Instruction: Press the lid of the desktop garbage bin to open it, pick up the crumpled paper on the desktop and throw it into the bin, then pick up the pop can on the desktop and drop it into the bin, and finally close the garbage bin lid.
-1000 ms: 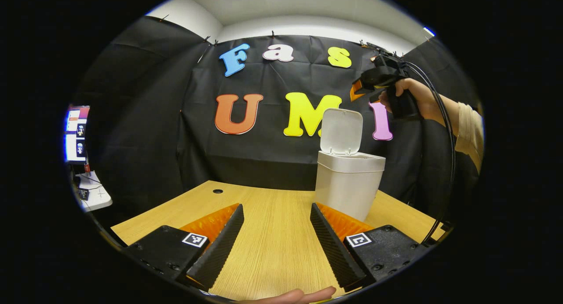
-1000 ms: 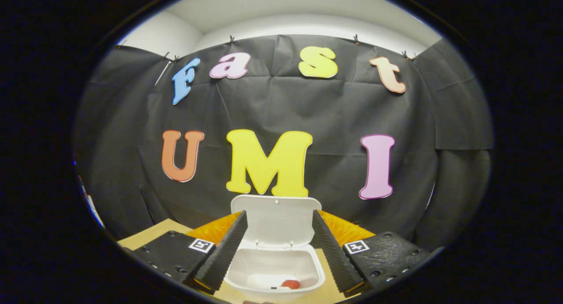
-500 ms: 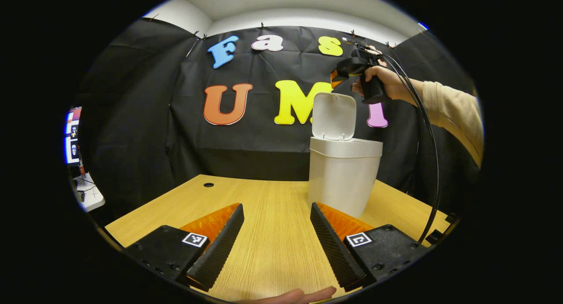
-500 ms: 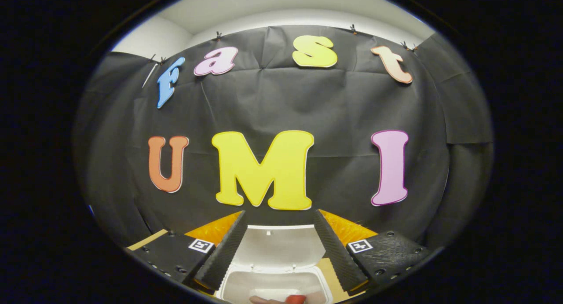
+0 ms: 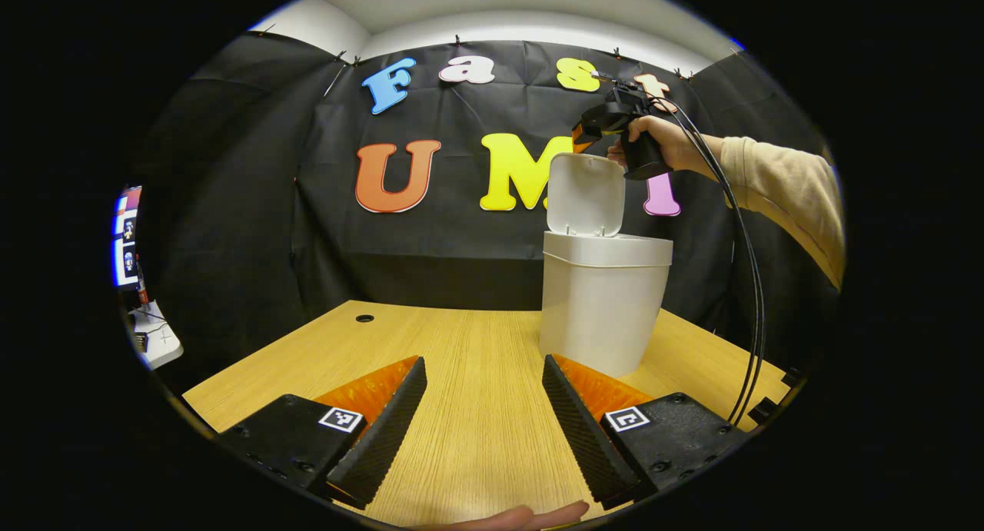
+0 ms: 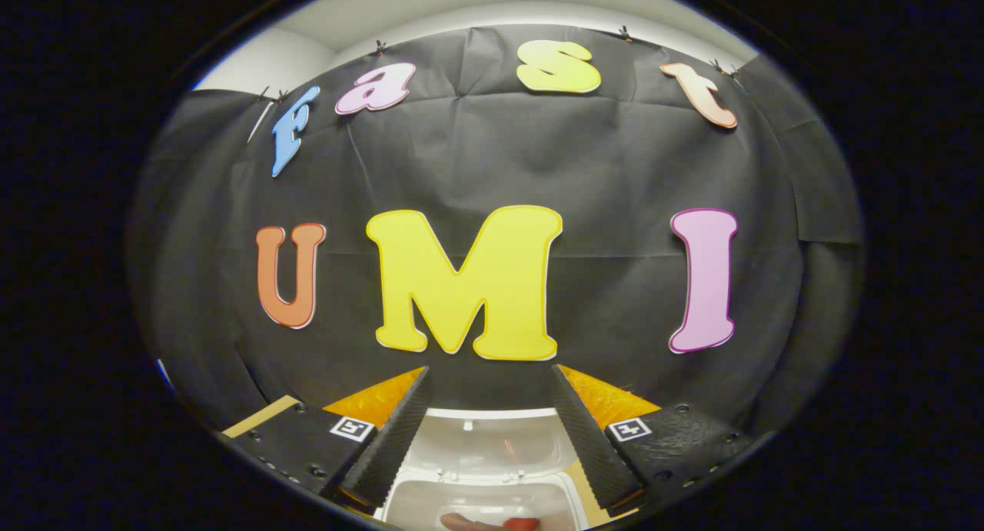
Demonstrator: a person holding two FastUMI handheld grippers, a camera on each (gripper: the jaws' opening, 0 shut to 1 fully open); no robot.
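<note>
Item 1 – left tongs: nearest, low over the surface, just short of the bin; fingers spread wide, nothing between them. Square printed markers on body, no readable text.

Item 2 – surface: pale wood-grain top, cable hole to the bin's far left. No paper or can lying on the visible part.

Item 3 – bin: white plastic, stands on the surface right of centre. Judged light, stiff, smooth-walled; likely to slide or tip if shoved sideways, so push downward, not across. No brand or label legible.

Item 4 – lid: hinged at the bin's rear rim, standing up, open. Thin rigid shell, springy hinge probable. To shut, press its upper free edge forward and down; no gripping needed.

Item 5 – right tongs: above the bin, level with lid top; fingers wide apart, holding nothing. Hand and sleeve behind it.

Item 6 – bin contents: red and pale scraps inside, right gripper view; can't ID for sure.
</note>
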